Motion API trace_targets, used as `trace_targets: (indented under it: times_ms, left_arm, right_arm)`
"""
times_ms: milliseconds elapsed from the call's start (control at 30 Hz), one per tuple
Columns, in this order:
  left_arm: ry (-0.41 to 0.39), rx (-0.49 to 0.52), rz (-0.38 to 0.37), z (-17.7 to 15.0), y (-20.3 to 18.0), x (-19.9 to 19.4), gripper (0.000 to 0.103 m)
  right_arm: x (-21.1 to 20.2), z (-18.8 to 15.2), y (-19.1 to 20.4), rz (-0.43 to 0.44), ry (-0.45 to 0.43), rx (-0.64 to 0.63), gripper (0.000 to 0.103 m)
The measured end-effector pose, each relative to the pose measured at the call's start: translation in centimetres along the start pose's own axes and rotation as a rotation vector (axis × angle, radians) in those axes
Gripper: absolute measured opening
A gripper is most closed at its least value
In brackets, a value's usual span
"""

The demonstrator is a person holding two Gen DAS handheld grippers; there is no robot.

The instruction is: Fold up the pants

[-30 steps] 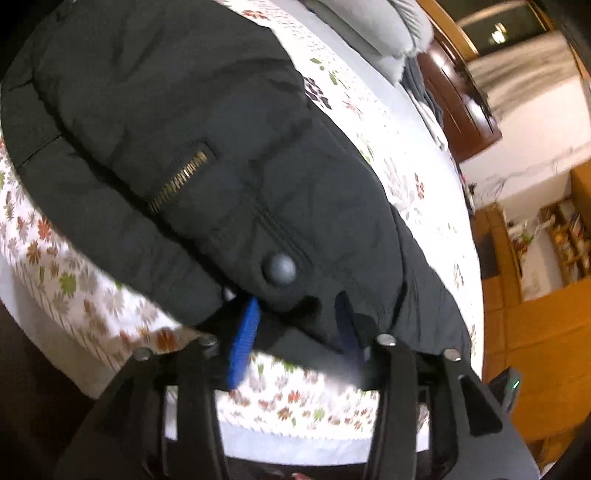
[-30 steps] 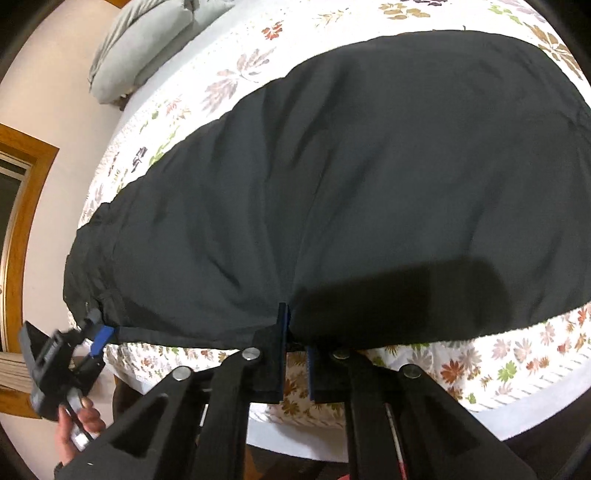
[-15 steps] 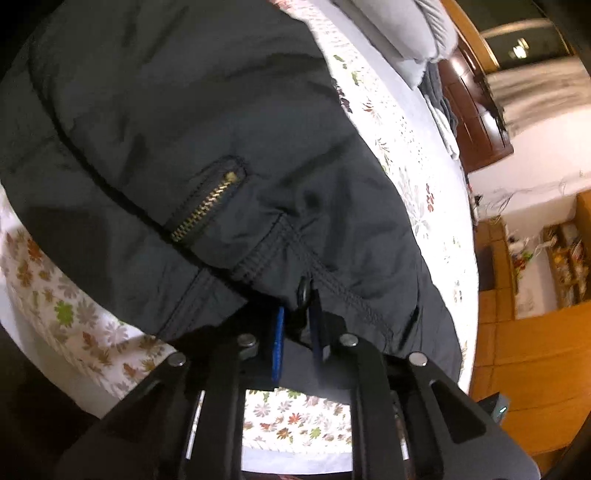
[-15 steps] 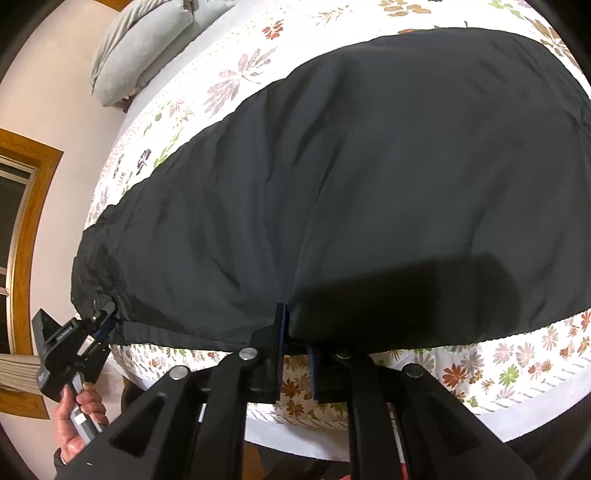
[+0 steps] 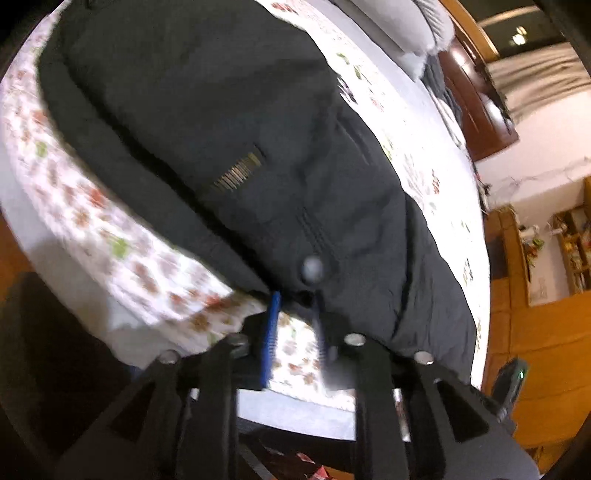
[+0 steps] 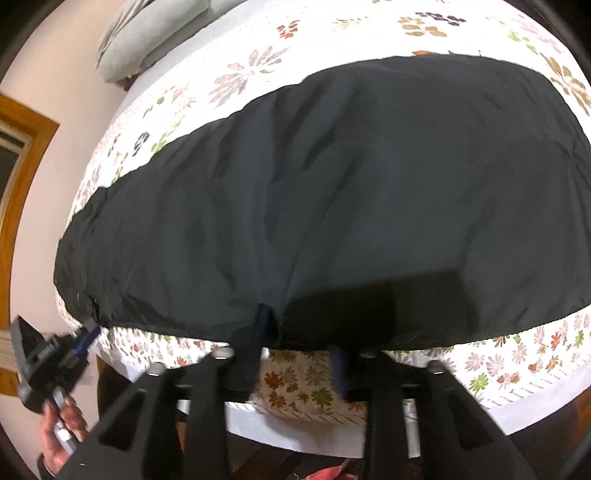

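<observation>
Black pants (image 5: 229,122) lie spread flat on a bed with a flowered sheet (image 5: 122,251). In the left wrist view their zip pocket (image 5: 240,171) and waist button (image 5: 312,267) show. My left gripper (image 5: 296,299) sits just short of that button with its jaws opening; only sheet shows between the blue pads (image 5: 271,332). In the right wrist view the pants (image 6: 351,184) fill the middle. My right gripper (image 6: 299,332) is at their near edge, jaws opening, nothing pressed between the pads. The left gripper (image 6: 79,339) also shows there at the pants' left corner, held by a hand (image 6: 55,424).
A grey pillow (image 6: 147,33) lies at the head of the bed. A dark wooden cabinet (image 5: 476,96) stands beyond the bed, with wooden floor (image 5: 546,332) and shelves (image 5: 572,243) to its right. A wooden door frame (image 6: 22,192) lines the wall on the left.
Both grippers have let go of the pants: the left was closed at the waist button, the right shut on the near edge. The left has drawn back, and the pants lie flatter.
</observation>
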State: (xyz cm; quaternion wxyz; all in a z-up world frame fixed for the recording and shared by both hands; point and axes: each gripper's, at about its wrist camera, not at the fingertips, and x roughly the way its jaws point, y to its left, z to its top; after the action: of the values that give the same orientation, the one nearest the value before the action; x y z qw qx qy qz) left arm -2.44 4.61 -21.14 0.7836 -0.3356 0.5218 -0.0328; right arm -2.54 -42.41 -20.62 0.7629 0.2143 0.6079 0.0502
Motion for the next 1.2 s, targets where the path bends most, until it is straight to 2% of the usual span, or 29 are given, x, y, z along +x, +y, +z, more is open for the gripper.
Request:
trace_targets:
  times_ms: [33, 67, 100, 167, 267, 433, 533, 600, 700, 800, 867, 933, 967, 1033, 1100, 1200]
  left_arm:
    - [-0.024, -0.005, 0.02, 0.7, 0.5, -0.8, 0.03]
    - [-0.056, -0.014, 0.044, 1.5, 1.3, -1.9, 0.04]
    - [-0.08, -0.024, 0.077, 2.4, 2.0, -2.9, 0.057]
    - [-0.098, -0.019, 0.129, 4.2, 3.3, -4.0, 0.068]
    - [-0.096, 0.07, 0.14, 6.7, 4.3, -4.1, 0.055]
    - [0.008, 0.177, 0.128, 8.4, 3.7, -1.9, 0.054]
    - [0.041, 0.248, 0.123, 8.4, 2.6, -0.7, 0.062]
    - [0.063, 0.26, 0.128, 8.6, 2.4, 0.1, 0.066]
    - [0.085, 0.272, 0.138, 8.9, 2.1, 0.8, 0.067]
    - [0.103, 0.275, 0.152, 9.2, 2.1, 1.0, 0.061]
    - [0.111, 0.266, 0.142, 9.2, 2.1, 1.3, 0.052]
    - [0.109, 0.239, 0.112, 9.3, 1.9, 1.6, 0.038]
    - [0.102, 0.219, 0.093, 9.3, 2.1, 1.5, 0.036]
    - [0.095, 0.193, 0.075, 8.9, 2.3, 1.7, 0.031]
    - [0.075, 0.196, 0.078, 8.3, 2.3, 1.4, 0.029]
    - [0.055, 0.192, 0.09, 7.1, 2.5, 0.5, 0.027]
  right_arm:
    - [-0.2, -0.1, 0.2, -0.013, 0.005, -0.015, 0.052]
    - [-0.3, -0.2, 0.5, -0.021, 0.006, -0.027, 0.055]
    - [-0.5, -0.3, 0.8, -0.036, 0.005, -0.042, 0.055]
    - [-0.7, -0.6, 1.6, -0.049, 0.005, -0.076, 0.055]
    - [-0.8, -0.9, 2.5, -0.042, 0.007, -0.1, 0.056]
    - [0.3, -1.3, 4.2, -0.074, 0.032, -0.111, 0.056]
    - [0.8, -1.5, 5.7, -0.087, 0.046, -0.142, 0.056]
    - [0.9, -1.5, 6.1, -0.104, 0.046, -0.15, 0.058]
    - [1.4, -0.9, 6.3, -0.107, 0.053, -0.115, 0.059]
    - [1.9, -0.5, 7.2, -0.127, 0.068, -0.126, 0.066]
    - [2.2, -0.5, 7.8, -0.14, 0.069, -0.142, 0.067]
    - [2.3, -0.5, 8.1, -0.16, 0.058, -0.156, 0.058]
    - [2.3, -0.5, 8.1, -0.176, 0.052, -0.162, 0.05]
    - [2.2, -0.5, 7.6, -0.167, 0.048, -0.149, 0.044]
    - [2.1, -0.3, 6.9, -0.162, 0.046, -0.128, 0.032]
    - [1.8, -0.3, 6.0, -0.151, 0.047, -0.117, 0.03]
